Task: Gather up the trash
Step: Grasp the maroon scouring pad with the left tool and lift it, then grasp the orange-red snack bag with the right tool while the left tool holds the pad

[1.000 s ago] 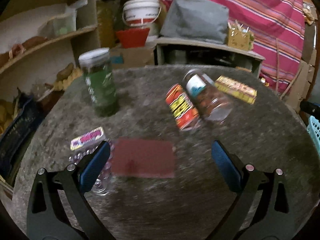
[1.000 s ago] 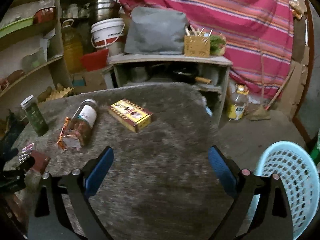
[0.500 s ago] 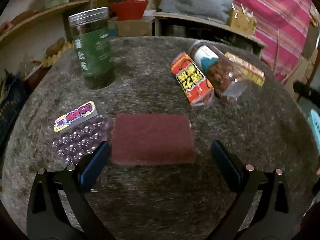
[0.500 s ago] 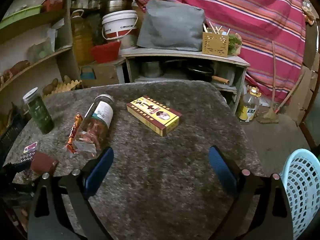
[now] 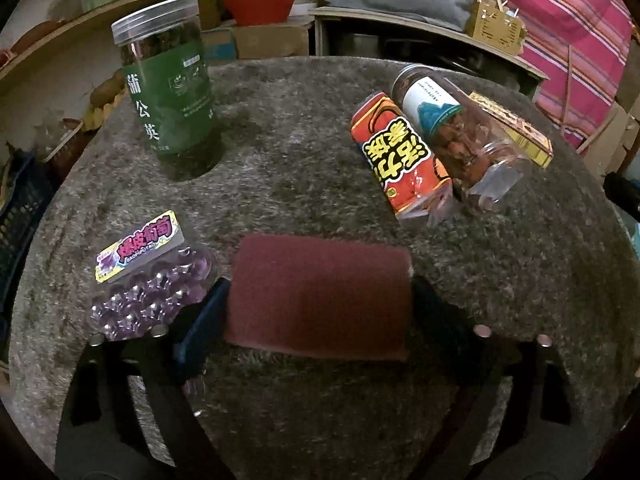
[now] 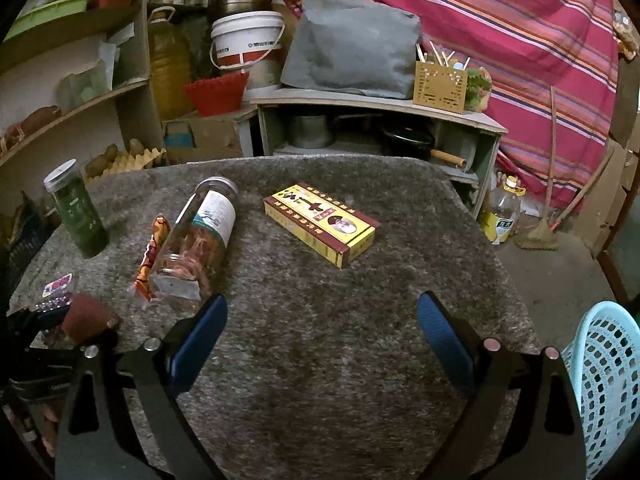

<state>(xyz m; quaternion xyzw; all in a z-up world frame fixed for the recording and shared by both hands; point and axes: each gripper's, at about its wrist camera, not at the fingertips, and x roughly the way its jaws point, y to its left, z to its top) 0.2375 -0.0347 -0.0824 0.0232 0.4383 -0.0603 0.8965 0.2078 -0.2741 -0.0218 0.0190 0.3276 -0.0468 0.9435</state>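
Observation:
A dark red scouring pad [image 5: 320, 296] lies flat on the grey felt table [image 5: 304, 168]. My left gripper [image 5: 318, 314] has closed in on it, one finger at each short side, touching the pad, which bows up slightly. The pad also shows in the right wrist view [image 6: 86, 316]. My right gripper [image 6: 320, 340] is open and empty above the table's near edge. Other items: a purple candy pack [image 5: 148, 284], an orange snack wrapper [image 5: 404, 162], a clear jar lying on its side [image 5: 456, 136], a yellow box [image 6: 322, 224].
A green-labelled jar [image 5: 172, 88] stands upright at the table's far left. A light blue plastic basket [image 6: 604, 384] stands on the floor right of the table. Shelves, a white bucket [image 6: 246, 46] and a low cabinet stand behind the table.
My left gripper moved forward and down to the red pad and its fingers closed in against the pad's sides. My right gripper moved slightly closer to the table.

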